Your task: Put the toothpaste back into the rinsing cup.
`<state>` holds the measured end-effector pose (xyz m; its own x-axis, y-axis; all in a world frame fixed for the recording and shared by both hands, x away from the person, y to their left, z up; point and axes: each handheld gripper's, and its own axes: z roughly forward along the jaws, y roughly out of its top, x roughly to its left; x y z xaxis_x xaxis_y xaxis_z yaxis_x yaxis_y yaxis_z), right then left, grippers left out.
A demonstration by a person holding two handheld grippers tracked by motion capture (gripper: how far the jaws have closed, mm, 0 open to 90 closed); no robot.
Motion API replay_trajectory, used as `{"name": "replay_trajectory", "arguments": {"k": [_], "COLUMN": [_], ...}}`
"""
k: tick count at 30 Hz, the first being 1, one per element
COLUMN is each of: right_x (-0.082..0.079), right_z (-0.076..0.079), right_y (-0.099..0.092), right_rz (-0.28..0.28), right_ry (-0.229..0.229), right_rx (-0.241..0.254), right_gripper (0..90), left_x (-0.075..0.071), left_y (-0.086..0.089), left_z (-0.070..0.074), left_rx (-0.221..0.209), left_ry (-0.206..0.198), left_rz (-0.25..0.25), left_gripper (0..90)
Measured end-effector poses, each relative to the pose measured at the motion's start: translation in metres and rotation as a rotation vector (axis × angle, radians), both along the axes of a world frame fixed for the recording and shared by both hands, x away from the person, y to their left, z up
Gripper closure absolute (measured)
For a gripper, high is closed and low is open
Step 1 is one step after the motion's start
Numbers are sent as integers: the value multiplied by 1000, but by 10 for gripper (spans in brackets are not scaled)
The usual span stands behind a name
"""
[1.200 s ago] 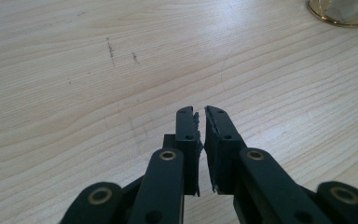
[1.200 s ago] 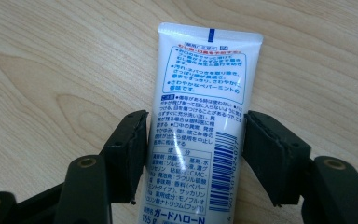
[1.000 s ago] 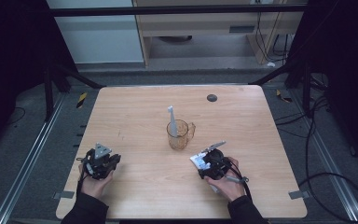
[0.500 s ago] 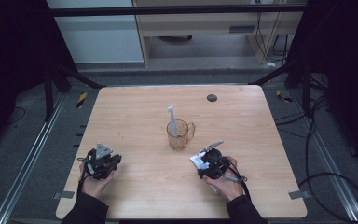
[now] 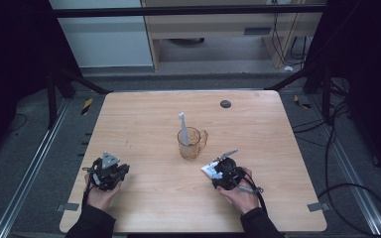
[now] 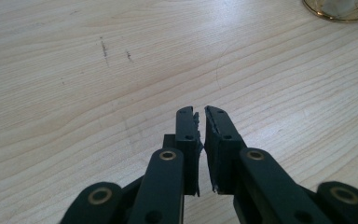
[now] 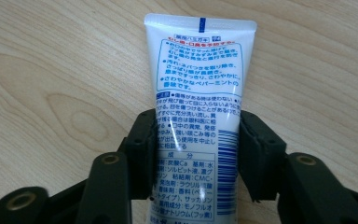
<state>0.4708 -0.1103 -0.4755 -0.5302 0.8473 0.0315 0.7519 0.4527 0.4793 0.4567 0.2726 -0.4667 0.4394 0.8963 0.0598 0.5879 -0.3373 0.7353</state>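
Near edge of wooden table (image 5: 144, 208): left gripper (image 6: 200, 122) resting low, jaws nearly together, nothing between. Right gripper (image 7: 196, 154) just been closing, jaws now pressed against both sides of white toothpaste tube (image 7: 198, 93), crimped end pointing away over the wood. Farther in, mid-table: amber glass mug (image 5: 191, 144) upright, white toothbrush (image 5: 182, 126) standing inside. Beyond, near far edge: dark round spot (image 5: 225, 104).
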Motion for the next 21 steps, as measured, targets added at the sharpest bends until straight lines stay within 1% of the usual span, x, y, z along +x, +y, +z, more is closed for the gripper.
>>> {"name": "replay_trajectory", "arguments": {"k": [4, 10, 12, 15, 18, 21], "right_x": [0, -2, -2, -3, -4, -5], "right_z": [3, 7, 10, 16, 23, 32], "right_y": [-2, -3, -5, -9, -13, -16], "right_rz": [-6, 6, 1, 3, 3, 3], "right_ry": [-1, -3, 0, -16, -39, -74], "right_rx": [15, 11, 29, 54, 95, 140], "right_gripper": [640, 686, 692, 696, 697, 697], "left_x": [0, 0, -1, -1, -1, -1], "left_y": [0, 1, 1, 0, 0, 0], "left_z": [0, 1, 1, 1, 1, 1], "left_rx": [0, -2, -2, -1, -1, -2], "left_ry": [0, -5, -8, -9, -11, -11], "left_rz": [1, 3, 4, 4, 4, 6], "left_gripper": [836, 836, 837, 837, 838, 838]}}
